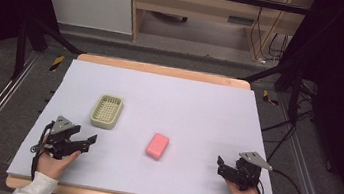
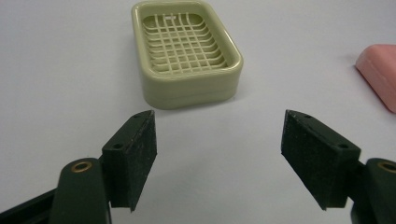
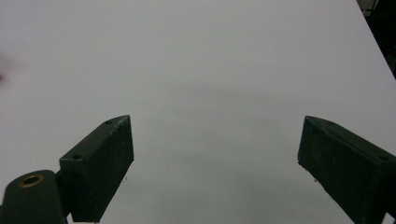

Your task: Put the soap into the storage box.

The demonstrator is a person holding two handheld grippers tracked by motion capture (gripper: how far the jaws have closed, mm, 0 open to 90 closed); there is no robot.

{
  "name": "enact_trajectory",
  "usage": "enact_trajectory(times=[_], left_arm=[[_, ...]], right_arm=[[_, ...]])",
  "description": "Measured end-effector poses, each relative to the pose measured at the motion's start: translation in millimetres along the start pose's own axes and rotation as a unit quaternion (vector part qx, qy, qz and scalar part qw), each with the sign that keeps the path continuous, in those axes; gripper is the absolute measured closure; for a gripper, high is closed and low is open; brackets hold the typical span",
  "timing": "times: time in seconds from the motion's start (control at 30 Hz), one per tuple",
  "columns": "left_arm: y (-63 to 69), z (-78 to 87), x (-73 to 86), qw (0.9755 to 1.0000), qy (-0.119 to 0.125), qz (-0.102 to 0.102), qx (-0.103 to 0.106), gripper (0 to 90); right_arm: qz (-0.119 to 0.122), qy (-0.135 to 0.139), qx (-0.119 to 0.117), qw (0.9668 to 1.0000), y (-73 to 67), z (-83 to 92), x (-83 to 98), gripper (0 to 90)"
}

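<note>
A pale green soap dish (image 1: 107,110) with a grid bottom lies empty on the left part of the white table top. A pink soap bar (image 1: 157,146) lies flat near the middle, apart from the dish. My left gripper (image 1: 88,139) sits at the front left, just below the dish, and is open with nothing between its jaws. In the left gripper view the dish (image 2: 187,49) is straight ahead of the gripper (image 2: 218,126), and the soap (image 2: 380,74) peeks in at the right edge. My right gripper (image 1: 221,163) rests at the front right, open and holding nothing (image 3: 215,135).
The white sheet (image 1: 185,98) covers a wooden table whose edges show at the back and front. Cables trail off the right side onto the grey floor. A wooden desk and a white panel stand beyond the table.
</note>
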State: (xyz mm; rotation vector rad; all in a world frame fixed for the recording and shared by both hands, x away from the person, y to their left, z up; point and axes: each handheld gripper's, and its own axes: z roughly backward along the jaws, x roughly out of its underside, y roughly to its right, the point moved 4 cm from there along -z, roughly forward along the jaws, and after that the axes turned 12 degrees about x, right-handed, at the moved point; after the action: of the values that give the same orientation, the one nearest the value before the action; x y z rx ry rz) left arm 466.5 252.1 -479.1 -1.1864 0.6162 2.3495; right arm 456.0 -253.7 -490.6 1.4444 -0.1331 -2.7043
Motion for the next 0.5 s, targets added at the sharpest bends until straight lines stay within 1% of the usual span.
enact_trajectory(times=[0.17,0.23,0.27,0.3,0.5], left_arm=[[5.7,-3.6,-0.9,1.0000,-0.002,-0.006,0.006,25.8],[9.0,-5.3,-1.9,0.9999,-0.005,-0.013,0.009,25.7],[10.7,-6.3,-2.5,0.9999,-0.003,-0.013,0.010,25.6],[12.3,-7.0,-3.3,0.9997,-0.007,-0.019,0.012,25.5],[16.1,-9.2,-6.3,0.9997,-0.004,-0.020,0.015,25.0]], right_arm=[[0.000,0.002,0.001,1.0000,-0.4,0.5,-0.3,10.7],[0.001,0.000,-0.001,1.0000,-0.8,0.1,0.1,10.7],[0.001,-0.001,-0.001,1.0000,-1.1,0.0,0.3,10.7],[0.002,0.000,-0.001,1.0000,-1.3,0.0,0.2,10.7],[0.003,-0.003,-0.001,1.0000,-1.5,-0.5,0.4,10.7]])
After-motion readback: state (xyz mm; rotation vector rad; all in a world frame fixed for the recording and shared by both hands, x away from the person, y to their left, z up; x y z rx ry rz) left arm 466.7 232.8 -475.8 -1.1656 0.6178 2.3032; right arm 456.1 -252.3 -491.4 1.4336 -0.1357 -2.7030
